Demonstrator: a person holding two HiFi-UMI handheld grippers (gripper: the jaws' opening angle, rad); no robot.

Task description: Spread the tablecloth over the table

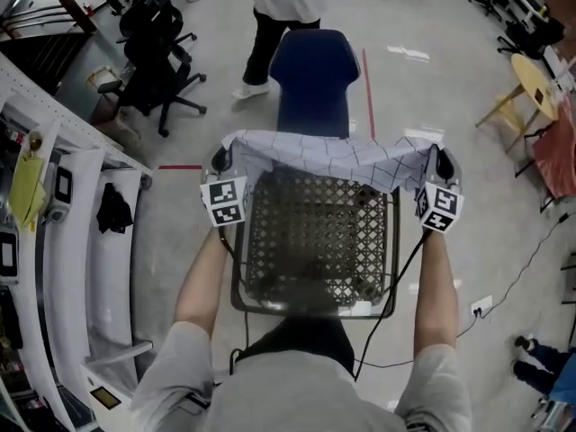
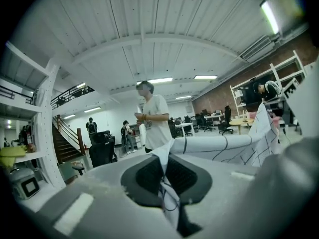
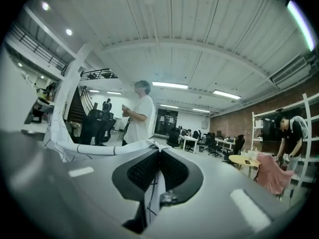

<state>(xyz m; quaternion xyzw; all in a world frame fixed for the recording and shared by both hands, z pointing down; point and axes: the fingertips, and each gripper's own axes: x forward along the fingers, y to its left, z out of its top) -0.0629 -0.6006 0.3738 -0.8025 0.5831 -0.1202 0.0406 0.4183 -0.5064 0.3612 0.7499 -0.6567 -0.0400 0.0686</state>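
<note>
A white tablecloth with a thin dark grid point(image 1: 333, 156) hangs stretched between my two grippers, above the far edge of a dark metal mesh table point(image 1: 315, 241). My left gripper point(image 1: 220, 158) is shut on the cloth's left corner. My right gripper point(image 1: 443, 162) is shut on the right corner. In the left gripper view the cloth point(image 2: 219, 146) comes out from the closed jaws point(image 2: 164, 163) and runs off to the right. In the right gripper view the cloth point(image 3: 99, 148) leaves the closed jaws point(image 3: 158, 163) and runs to the left. Both grippers point roughly level.
A blue chair point(image 1: 315, 75) stands just beyond the table, and a person in a white shirt point(image 1: 283, 7) stands behind it. A black office chair point(image 1: 157, 52) is at the far left, white shelving point(image 1: 72, 205) along the left, and a round wooden table point(image 1: 533, 79) at the far right.
</note>
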